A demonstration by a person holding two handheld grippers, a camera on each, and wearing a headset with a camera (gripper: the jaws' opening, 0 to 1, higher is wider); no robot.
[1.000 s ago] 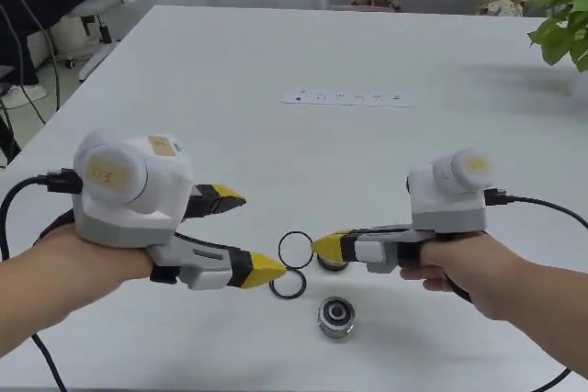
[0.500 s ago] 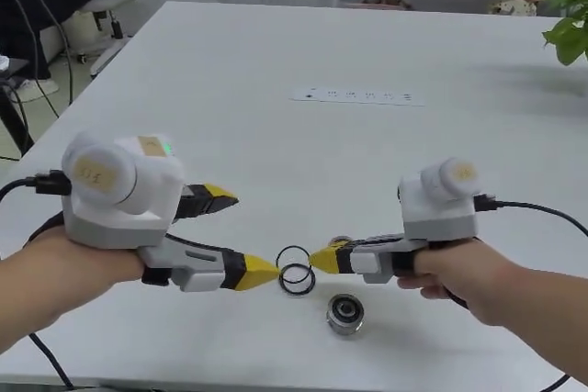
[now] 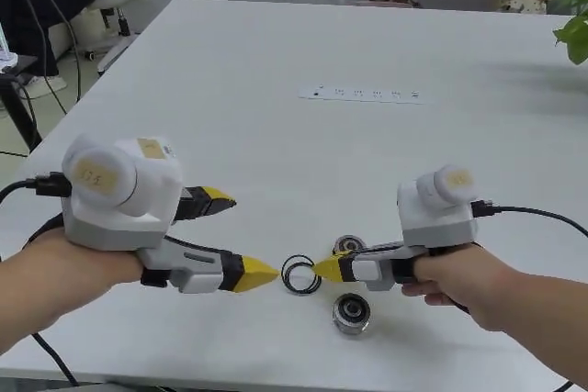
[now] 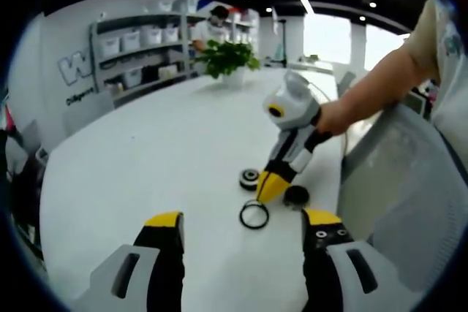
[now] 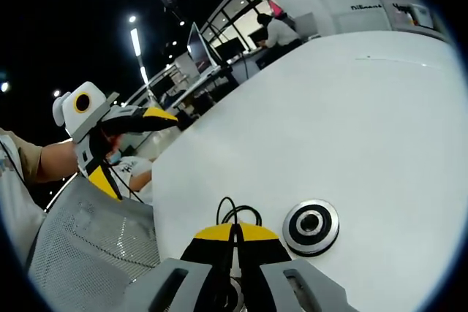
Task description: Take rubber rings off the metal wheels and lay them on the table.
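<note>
Ring (image 3: pixel 292 269), carried down by right gripper (image 3: pixel 318 270), now overlaps other ring (image 3: pixel 306 281) on table (image 3: pixel 367 153); jaws shut, seemingly still pinching it. Left gripper (image 3: pixel 252 235) gapes wide, idle. Release remains.

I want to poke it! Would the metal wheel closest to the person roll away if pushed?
Probably not: the metal wheel lies flat on the table, so a push would likely just slide it. It looks like solid shiny metal, so probably heavy for its size. Stood on its edge, it might roll.
</note>
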